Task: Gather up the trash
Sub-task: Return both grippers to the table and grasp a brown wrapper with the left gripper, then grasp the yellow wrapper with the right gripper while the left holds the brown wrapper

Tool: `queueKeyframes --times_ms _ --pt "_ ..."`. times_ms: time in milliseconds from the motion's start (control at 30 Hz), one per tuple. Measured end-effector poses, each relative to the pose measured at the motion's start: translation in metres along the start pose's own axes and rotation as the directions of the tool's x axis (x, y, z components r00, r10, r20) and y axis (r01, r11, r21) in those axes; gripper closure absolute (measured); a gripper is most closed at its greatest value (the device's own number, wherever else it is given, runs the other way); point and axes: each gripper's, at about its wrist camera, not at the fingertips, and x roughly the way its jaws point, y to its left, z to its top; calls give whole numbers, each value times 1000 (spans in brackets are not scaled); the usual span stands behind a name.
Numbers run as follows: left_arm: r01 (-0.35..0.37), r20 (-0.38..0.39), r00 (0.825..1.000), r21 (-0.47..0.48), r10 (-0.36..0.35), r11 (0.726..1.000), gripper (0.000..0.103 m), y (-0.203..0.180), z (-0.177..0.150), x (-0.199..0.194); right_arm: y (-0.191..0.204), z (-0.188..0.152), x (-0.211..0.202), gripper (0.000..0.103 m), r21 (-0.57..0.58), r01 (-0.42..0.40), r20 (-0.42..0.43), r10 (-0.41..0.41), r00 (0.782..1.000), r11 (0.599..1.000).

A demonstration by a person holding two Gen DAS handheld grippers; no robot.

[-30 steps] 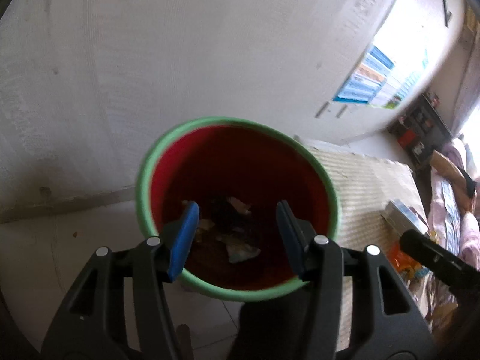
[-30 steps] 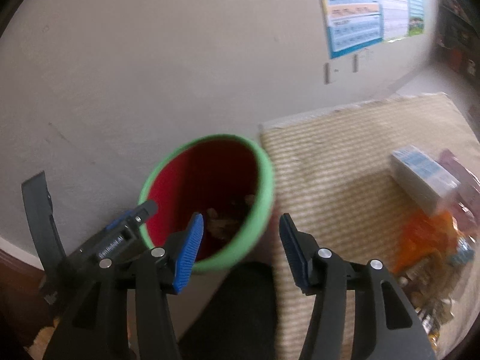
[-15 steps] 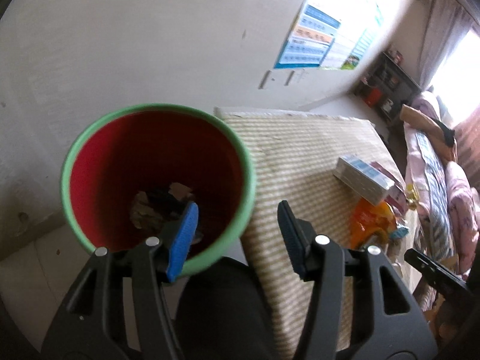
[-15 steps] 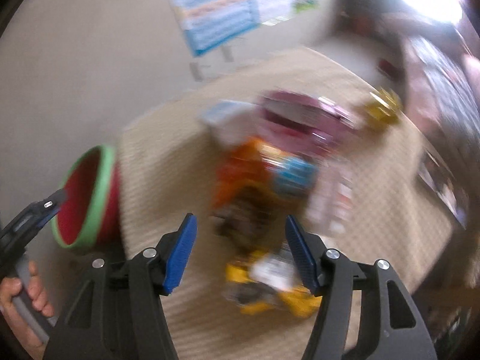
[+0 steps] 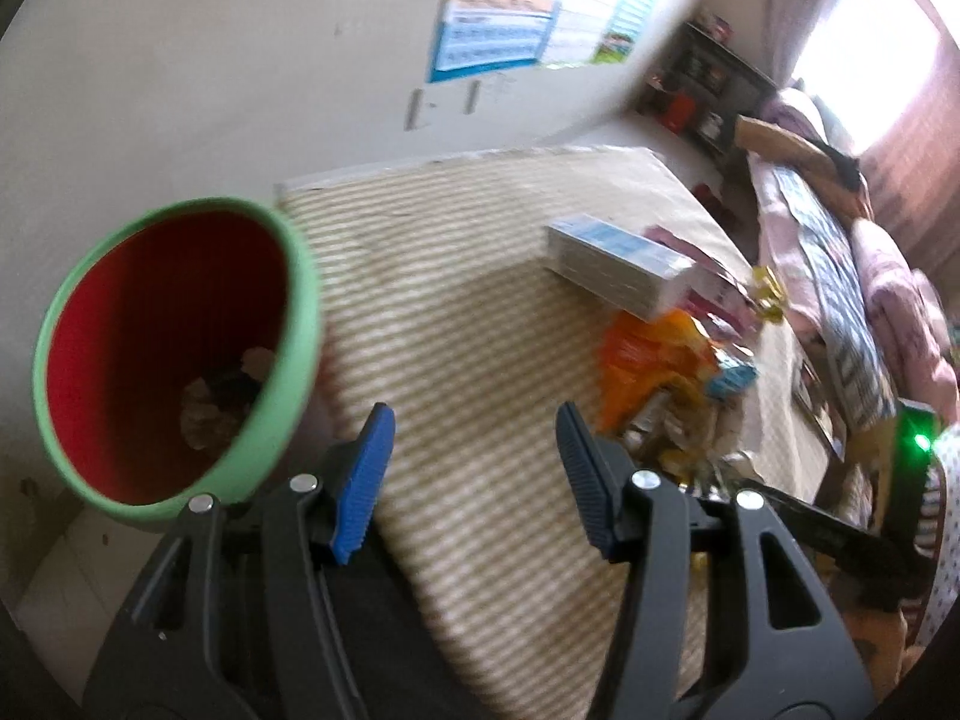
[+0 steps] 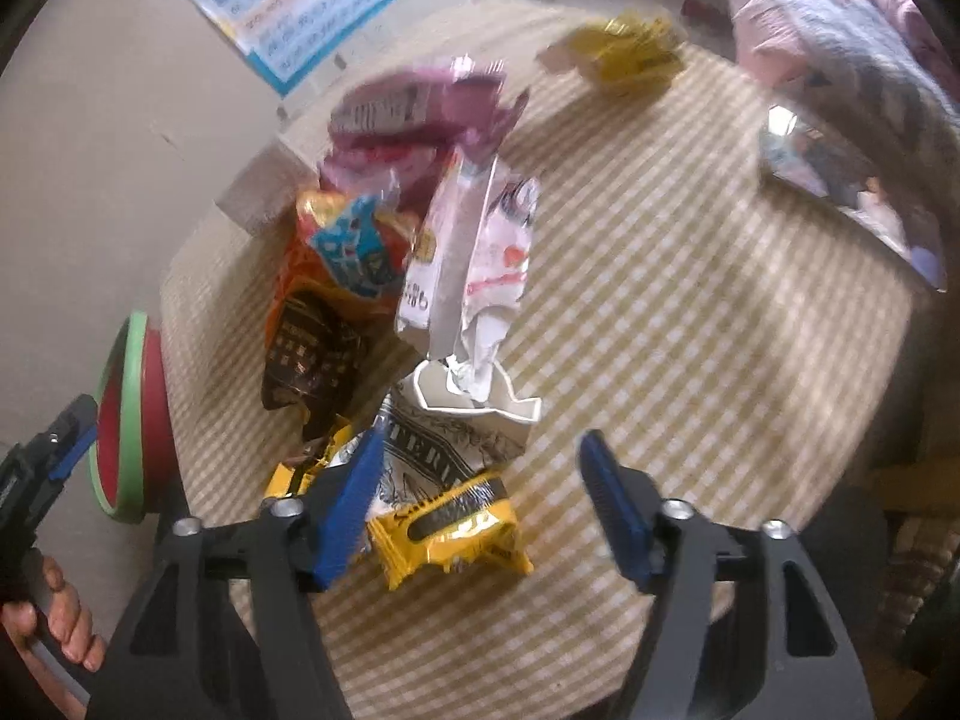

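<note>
A red bin with a green rim stands left of the checked table and holds some crumpled trash; it also shows at the left edge of the right wrist view. My left gripper is open and empty over the table's near edge, right of the bin. My right gripper is open and empty above a pile of wrappers: a yellow wrapper, a white torn packet, an orange bag and a purple bag.
A white and blue box lies on the table behind the pile. A gold wrapper and a shiny foil packet lie farther off on the table. A bed stands beyond the table. A poster hangs on the wall.
Both grippers swung right, away from the bin. The left now looks over the table instead of into the bin. The right now hovers over the wrapper pile.
</note>
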Motion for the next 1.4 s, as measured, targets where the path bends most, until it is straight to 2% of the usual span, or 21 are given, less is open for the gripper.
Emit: queueKeyframes --times_ms 233,400,500,533,600,700,833,933,967,1067,1200,1400 --pt "31 -26 999 86 -29 996 47 -36 -6 4 5 -5 5 36 10 -58 -27 58 998 998" --pt "57 -47 998 112 -52 992 47 -49 -4 11 -14 -16 -13 36 45 -89 7 89 996 995" --pt "111 -71 992 161 -101 981 47 -68 -1 24 -27 -27 -24 36 56 -84 18 83 996 995" --pt "148 -104 986 188 -131 971 47 -79 1 35 -31 -32 -26 36 66 -80 16 79 997 995" --pt "174 -135 980 215 -148 961 47 -93 0 50 -38 -38 -27 36 89 -78 10 78 997 993" --pt "183 -196 971 258 -134 949 47 -114 0 82 -41 -44 -29 36 101 -86 2 86 996 991" --pt "144 -270 961 284 -65 948 47 -124 -3 120 -34 -49 -32 36 81 -100 -3 100 995 992" --pt "140 -264 963 312 -56 940 50 -128 -4 121 -28 -50 -30 36 64 -117 -21 119 993 991" --pt "148 -271 960 312 -62 939 61 -127 -4 120 -24 -48 -27 36 62 -123 -28 125 992 990" --pt "171 -291 953 272 -88 947 65 -117 -5 116 -19 -51 -23 36 56 -151 -54 154 987 987" --pt "173 -281 954 236 -103 956 65 -104 -9 106 -17 -56 -17 36 55 -155 -71 159 985 986" --pt "152 -219 969 178 -112 972 65 -84 -7 79 -18 -45 -15 36 75 -167 -53 171 984 983"
